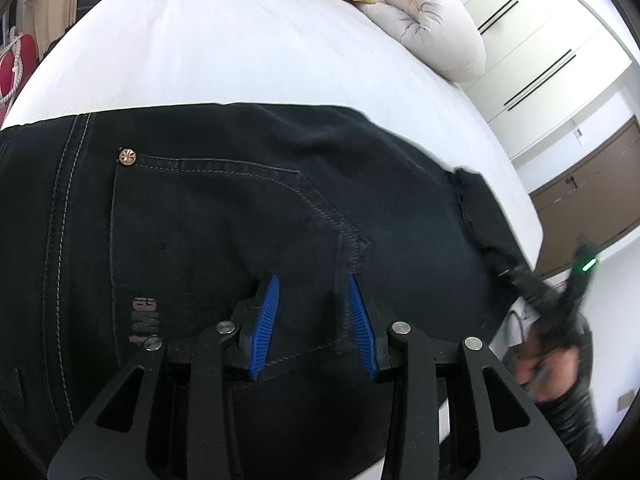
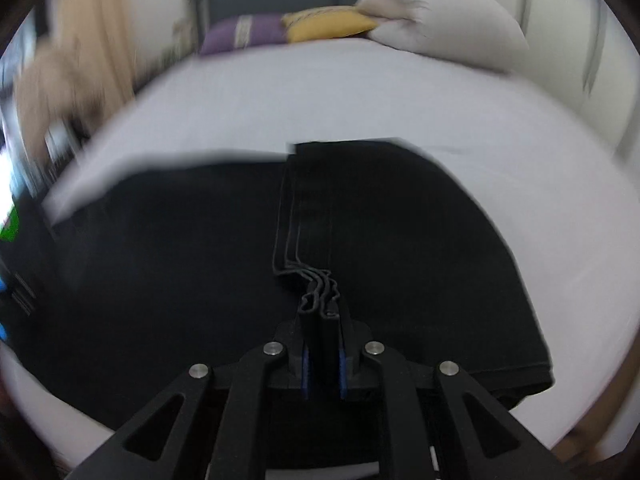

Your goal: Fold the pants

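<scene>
Clearly, from the left wrist view, the left gripper (image 1: 312, 320) hangs wide open over the black pants (image 1: 224, 216) spread on the white bed (image 1: 224, 52), its blue pads (image 1: 267, 320) flanking the back pocket (image 1: 224, 224) and gripping nothing; from the right wrist view, which is blurred, the right gripper (image 2: 322, 354) is clamped on the stacked hems (image 2: 316, 284) of the pants (image 2: 400, 248), layers bunched between its jaws; a layer could slip loose if the grip is shallow, and nothing pins the waist, so the fold may drag askew.
</scene>
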Tool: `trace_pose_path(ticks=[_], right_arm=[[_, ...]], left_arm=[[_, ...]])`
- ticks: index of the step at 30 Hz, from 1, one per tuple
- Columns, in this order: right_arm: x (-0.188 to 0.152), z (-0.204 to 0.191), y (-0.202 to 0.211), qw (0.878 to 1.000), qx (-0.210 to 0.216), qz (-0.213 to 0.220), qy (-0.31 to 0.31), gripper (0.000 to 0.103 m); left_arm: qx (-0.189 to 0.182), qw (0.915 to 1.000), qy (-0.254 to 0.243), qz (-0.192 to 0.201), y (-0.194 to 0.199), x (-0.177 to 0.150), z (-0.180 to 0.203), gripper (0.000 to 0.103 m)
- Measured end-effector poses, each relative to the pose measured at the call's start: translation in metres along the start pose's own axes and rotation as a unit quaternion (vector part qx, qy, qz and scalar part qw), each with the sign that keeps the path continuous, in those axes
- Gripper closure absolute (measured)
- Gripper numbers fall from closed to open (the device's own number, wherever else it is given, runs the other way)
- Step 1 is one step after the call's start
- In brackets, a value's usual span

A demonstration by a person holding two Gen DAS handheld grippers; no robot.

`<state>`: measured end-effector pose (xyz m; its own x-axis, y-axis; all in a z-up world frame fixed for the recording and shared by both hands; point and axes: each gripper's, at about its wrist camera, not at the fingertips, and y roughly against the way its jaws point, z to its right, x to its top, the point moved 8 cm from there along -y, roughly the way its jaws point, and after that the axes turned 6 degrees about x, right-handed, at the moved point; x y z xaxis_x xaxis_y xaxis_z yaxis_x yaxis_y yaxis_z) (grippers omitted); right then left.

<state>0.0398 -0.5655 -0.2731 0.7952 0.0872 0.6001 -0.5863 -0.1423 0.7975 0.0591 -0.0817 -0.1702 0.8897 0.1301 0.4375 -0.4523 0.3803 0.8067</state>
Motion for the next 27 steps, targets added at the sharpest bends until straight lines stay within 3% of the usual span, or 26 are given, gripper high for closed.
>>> trace_pose_path(ticks=[2, 4, 7, 8, 14, 17, 25, 27], right_arm=[[-0.002, -0.003, 0.001, 1.000, -0.017, 0.005, 0.018, 0.092], [-0.001, 0.003, 0.004, 1.000, -0.011, 0.008, 0.009, 0.092], [-0.001, 0.000, 0.012, 0.999, -0.022, 0.017, 0.026, 0.092], [-0.001, -0.003, 0.016, 0.999, -0.027, 0.021, 0.036, 0.092], [0.006, -0.044, 0.045, 0.992, -0.053, 0.062, 0.097, 0.092], [0.008, -0.072, 0.051, 0.988, -0.056, 0.069, 0.127, 0.092], [0.000, -0.161, 0.062, 0.978, -0.002, 0.081, 0.191, 0.092], [-0.004, -0.181, 0.061, 0.974, 0.011, 0.078, 0.212, 0.092]], left_arm=[[-0.009, 0.9999, -0.003, 0.006, 0.006, 0.004, 0.009, 0.062], [-0.029, 0.9995, 0.000, 0.013, 0.012, 0.011, 0.021, 0.050], [-0.077, 0.9968, 0.016, 0.010, 0.012, 0.022, 0.042, 0.031], [-0.093, 0.9954, 0.023, 0.004, 0.009, 0.025, 0.048, 0.030], [-0.180, 0.9783, 0.080, -0.065, -0.023, 0.038, 0.081, 0.029], [-0.194, 0.9734, 0.086, -0.086, -0.034, 0.042, 0.090, 0.029], [-0.205, 0.9679, 0.093, -0.113, -0.048, 0.050, 0.091, 0.029], [-0.203, 0.9693, 0.086, -0.109, -0.046, 0.053, 0.089, 0.037]])
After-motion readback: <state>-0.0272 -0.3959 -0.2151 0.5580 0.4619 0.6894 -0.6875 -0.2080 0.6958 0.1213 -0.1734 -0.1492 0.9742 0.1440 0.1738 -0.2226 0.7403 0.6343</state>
